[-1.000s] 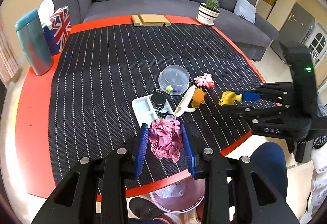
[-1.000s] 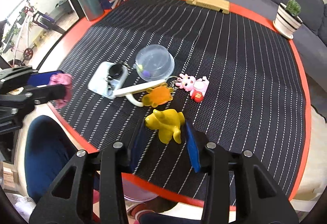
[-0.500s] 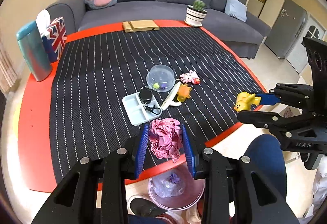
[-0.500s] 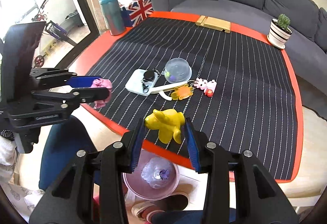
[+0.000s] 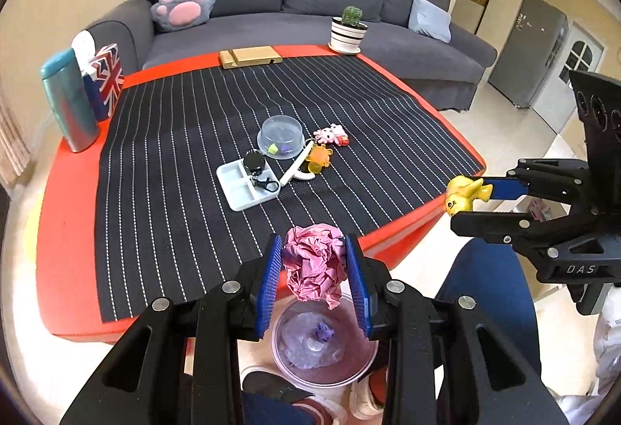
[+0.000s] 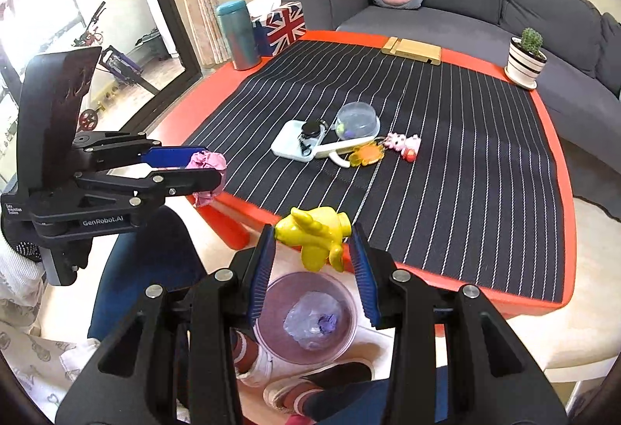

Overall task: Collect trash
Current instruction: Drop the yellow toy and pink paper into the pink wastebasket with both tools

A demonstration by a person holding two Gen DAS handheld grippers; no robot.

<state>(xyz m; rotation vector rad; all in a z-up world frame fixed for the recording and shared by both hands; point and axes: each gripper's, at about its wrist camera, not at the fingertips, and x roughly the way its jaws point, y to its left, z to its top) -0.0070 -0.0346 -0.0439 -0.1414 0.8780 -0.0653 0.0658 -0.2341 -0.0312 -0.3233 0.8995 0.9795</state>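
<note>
My left gripper [image 5: 313,262] is shut on a crumpled pink paper ball [image 5: 315,266] and holds it past the table's near edge, above a pink trash bin [image 5: 324,343] on the floor. My right gripper [image 6: 312,248] is shut on a yellow toy [image 6: 316,236] and holds it above the same bin [image 6: 306,320]. Each gripper also shows in the other's view: the right gripper [image 5: 471,202] with the yellow toy [image 5: 465,194], the left gripper [image 6: 211,169] with the pink ball [image 6: 207,163]. The bin holds a clear bag with something purple.
On the striped mat [image 5: 186,161] lie a white tray [image 5: 244,184] with a black reel, a clear bowl [image 5: 280,136], an orange toy [image 5: 320,158] and a pink toy [image 5: 332,134]. A teal bottle [image 5: 70,103], a flag tissue box [image 5: 106,79], a wooden stand [image 5: 250,56] and a potted cactus [image 5: 348,29] stand at the rim. The person's legs and shoes are beside the bin.
Both grippers have drawn back from over the table to beyond its near edge, each keeping its load, and now hang over the bin on the floor.
</note>
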